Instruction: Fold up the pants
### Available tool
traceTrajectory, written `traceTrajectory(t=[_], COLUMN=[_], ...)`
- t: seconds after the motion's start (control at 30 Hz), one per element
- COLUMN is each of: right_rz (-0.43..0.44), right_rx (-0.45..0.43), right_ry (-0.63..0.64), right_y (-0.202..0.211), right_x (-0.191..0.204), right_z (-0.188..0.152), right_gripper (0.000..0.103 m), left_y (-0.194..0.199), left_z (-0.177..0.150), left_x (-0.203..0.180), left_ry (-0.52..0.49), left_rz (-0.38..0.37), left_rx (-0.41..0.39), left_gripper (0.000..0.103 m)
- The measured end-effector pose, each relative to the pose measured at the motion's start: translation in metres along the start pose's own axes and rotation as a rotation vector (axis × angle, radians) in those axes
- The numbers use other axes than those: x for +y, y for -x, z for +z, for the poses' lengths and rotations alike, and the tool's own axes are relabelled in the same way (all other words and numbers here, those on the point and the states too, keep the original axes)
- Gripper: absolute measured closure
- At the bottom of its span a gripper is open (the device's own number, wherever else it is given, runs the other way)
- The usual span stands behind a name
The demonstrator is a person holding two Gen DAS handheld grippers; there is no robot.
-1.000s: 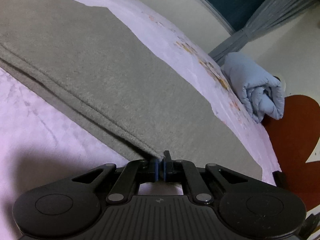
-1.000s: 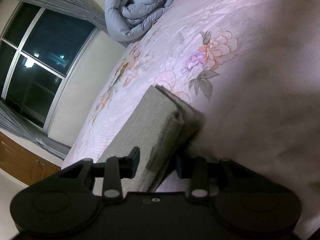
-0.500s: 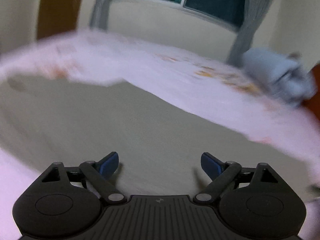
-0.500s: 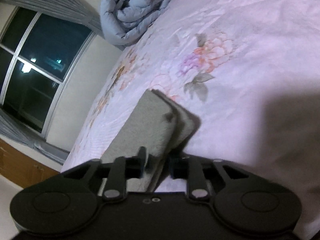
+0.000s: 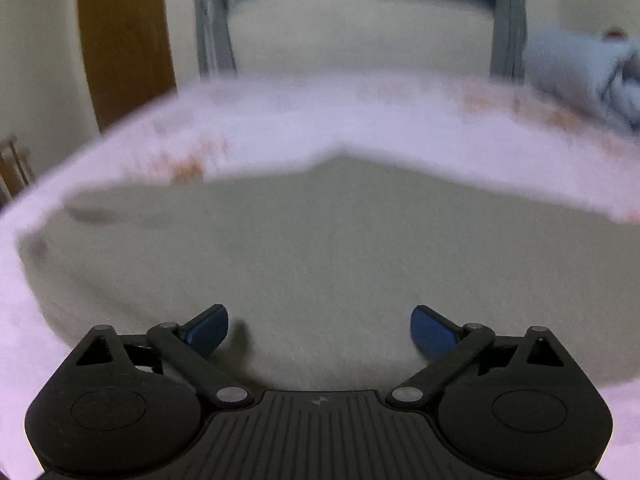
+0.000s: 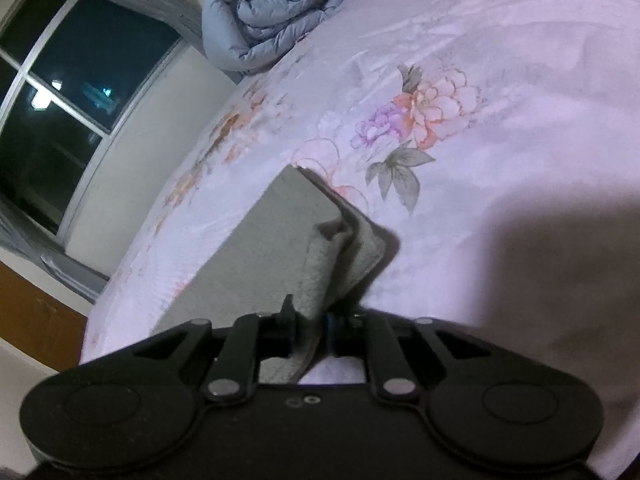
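Grey-green pants lie spread flat on a pink floral bedsheet; the left wrist view is motion-blurred. My left gripper is open and empty just above the near part of the pants. In the right wrist view my right gripper is shut on the layered leg end of the pants, and the pinched fabric bunches up between the jaws.
A rolled blue-grey duvet lies at the far end of the bed, also at the right in the left wrist view. A dark window with grey curtains and a wooden door stand beyond the bed.
My left gripper let go of the pants edge, opened and swung to face across the pants. My right gripper closed from open onto the leg end.
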State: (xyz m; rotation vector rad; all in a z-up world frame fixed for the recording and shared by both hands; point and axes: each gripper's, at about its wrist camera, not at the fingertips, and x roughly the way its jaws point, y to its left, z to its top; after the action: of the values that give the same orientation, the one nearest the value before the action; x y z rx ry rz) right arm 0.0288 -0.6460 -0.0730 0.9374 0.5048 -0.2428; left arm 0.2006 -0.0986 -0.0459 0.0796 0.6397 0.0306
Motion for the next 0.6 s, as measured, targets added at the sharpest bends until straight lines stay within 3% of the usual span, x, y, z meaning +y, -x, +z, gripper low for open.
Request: traceTrajectory(t=[0.07,0.17,0.23,0.3,0.33,0.5,0.53,0.6], right_rz=[-0.024,-0.044,-0.043,-0.059,-0.061,-0.075,-0.08,-0.079], right_rx=[0.003,-0.01,-0.015,-0.018,-0.018,-0.022,-0.019,-0.013], right_ry=[0.033,0.048,0.098,0.13,0.131,0.147,0.144,0.139], right_y=[-0.002,0.001,0.003,0.004,0.003,0.005,0.005,0.004], right_x=[0.003,0.009,0.021,0.028,0.03,0.033,0.032,0.03], right_z=[-0.002,0.0,0.001,0.003,0.003,0.002,0.002,0.002], right_gripper=[0.092,0.099,0.1,0.1,0.1,0.1,0.1,0.1], left_y=[-0.022,-0.01,0.019,0.03,0.033,0.025,0.027,0.037], left_z=[-0.009,0.004,0.007,0.002,-0.001,-0.029,-0.036,-0.037], left_x=[-0.008,-0.004,-0.015,-0.049,-0.071,-0.158,-0.167,-0.163], left_ry=[-0.031,0.034,0.049,0.014,-0.021,-0.111,-0.137,-0.086], left_rz=[-0.032,-0.048,-0.133,-0.266,-0.298,-0.273,-0.234,-0.244], left_rx=[0.117,0.075,-0.032,0.0,0.001,0.015,-0.01,-0.036], left_gripper=[0.004,0.005,0.004,0.004,0.004,0.003,0.003,0.003])
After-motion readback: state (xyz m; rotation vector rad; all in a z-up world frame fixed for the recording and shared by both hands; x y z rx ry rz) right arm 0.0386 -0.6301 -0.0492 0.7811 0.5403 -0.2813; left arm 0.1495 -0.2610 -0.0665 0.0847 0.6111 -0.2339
